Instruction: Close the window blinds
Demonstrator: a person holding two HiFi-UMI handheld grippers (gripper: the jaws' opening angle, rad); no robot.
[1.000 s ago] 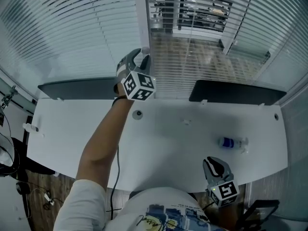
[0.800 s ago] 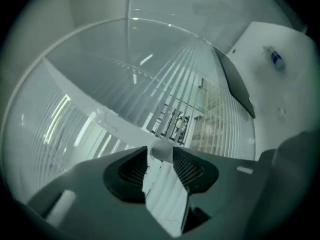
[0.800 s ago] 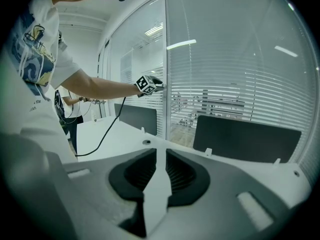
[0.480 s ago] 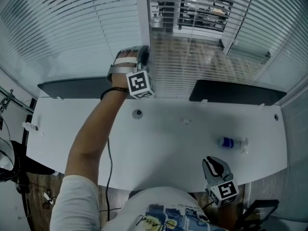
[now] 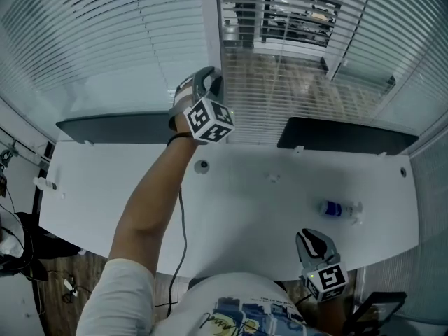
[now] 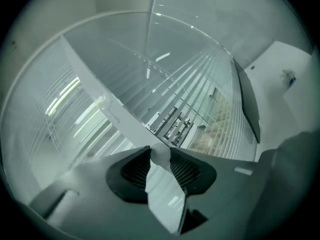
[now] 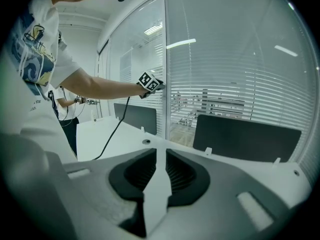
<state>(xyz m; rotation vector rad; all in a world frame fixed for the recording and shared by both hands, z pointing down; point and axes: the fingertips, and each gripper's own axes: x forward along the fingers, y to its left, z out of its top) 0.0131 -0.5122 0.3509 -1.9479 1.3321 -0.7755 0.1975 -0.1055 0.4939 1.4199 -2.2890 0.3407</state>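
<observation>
White horizontal-slat blinds (image 5: 105, 40) hang over the glass from ten to two o'clock in the head view. In the ten o'clock panel the slats are tilted and little shows through them. In the twelve o'clock panel (image 5: 280, 89) the slats lie level, so the room beyond shows between them. A small, rounded white wand tip (image 6: 160, 155) sits between the tips of the left gripper (image 5: 210, 81), whose jaws have just been closing onto it.

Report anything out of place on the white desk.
A small clear plastic bottle with a blue label lies on its side on the white desk, toward its right end, alone. Nothing else stands out.
</observation>
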